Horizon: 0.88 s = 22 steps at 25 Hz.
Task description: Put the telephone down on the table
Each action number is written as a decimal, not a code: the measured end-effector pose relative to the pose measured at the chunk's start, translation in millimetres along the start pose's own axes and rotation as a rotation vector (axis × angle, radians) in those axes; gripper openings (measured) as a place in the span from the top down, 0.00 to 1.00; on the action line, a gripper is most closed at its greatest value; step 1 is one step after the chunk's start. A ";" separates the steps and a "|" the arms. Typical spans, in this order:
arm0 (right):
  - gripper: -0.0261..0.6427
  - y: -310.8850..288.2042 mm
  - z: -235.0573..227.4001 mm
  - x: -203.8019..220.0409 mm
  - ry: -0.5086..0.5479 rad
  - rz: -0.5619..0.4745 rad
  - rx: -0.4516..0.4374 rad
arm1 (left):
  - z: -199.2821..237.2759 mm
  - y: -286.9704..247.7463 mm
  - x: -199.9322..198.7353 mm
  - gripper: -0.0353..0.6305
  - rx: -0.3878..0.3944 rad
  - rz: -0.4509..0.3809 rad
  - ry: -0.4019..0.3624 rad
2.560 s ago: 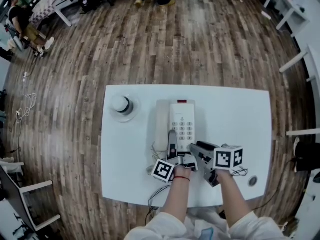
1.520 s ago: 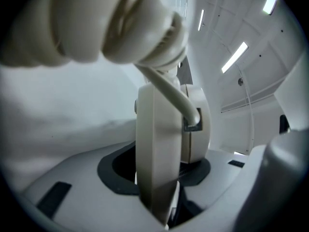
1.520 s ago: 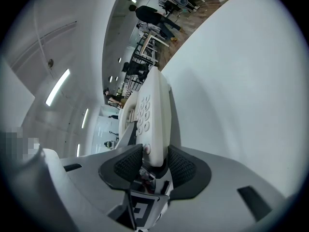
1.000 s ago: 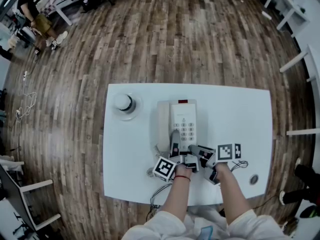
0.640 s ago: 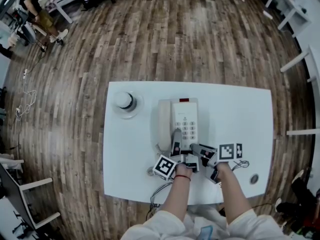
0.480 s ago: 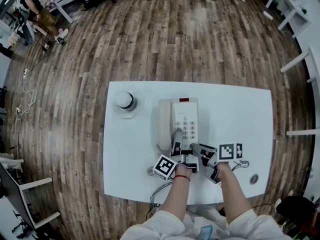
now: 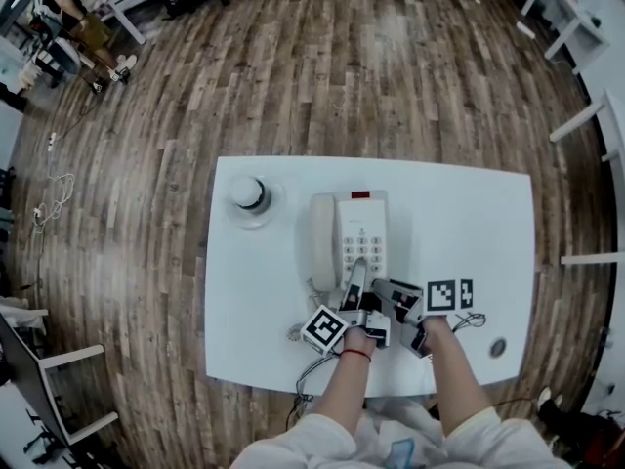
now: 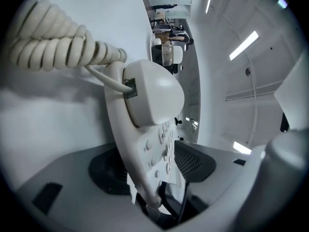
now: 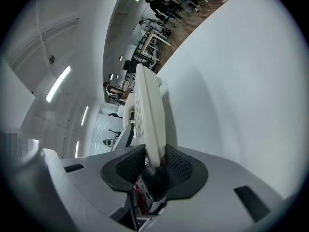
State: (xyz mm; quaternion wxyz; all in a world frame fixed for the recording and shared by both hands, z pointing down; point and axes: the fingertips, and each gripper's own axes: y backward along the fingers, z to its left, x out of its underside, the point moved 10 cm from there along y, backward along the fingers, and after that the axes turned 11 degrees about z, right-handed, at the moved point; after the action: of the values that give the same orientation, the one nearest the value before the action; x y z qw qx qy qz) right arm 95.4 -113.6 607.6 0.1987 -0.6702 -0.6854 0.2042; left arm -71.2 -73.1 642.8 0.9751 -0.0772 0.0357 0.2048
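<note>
Currently on table [image 7: 469, 213]: white telephone [image 7: 359, 234], lying flat at centre of head view, handset [image 7: 323, 242] in the cradle on its left side.
Left tongs [image 8: 152, 159]: opening, wide; telephone's near edge between the pads, not pressed.
Right tongs [image 9: 154, 164]: clamped on telephone's near edge.
Coiled cord [image 8: 58, 52]: upper left of left gripper view, joined to handset.
Round object [image 7: 251, 195]: left of telephone, apart.

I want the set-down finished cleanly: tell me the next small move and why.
Probably open the right gripper. The telephone appears to lie flat on the table. The left gripper has its jaws opening around the near edge, while the right one clamps that edge. Letting go there should free the telephone without dragging it.
</note>
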 end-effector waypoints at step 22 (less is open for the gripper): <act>0.75 -7.0 -2.1 -0.4 0.047 -0.025 0.025 | -5.8 56.7 14.1 0.57 -0.147 0.117 -0.015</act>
State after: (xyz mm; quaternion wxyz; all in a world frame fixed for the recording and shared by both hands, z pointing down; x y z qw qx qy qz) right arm 90.7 -114.0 613.2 0.2256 -0.6638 -0.6860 0.1945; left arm -81.5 -17.2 627.9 0.9535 -0.1448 0.0179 0.2639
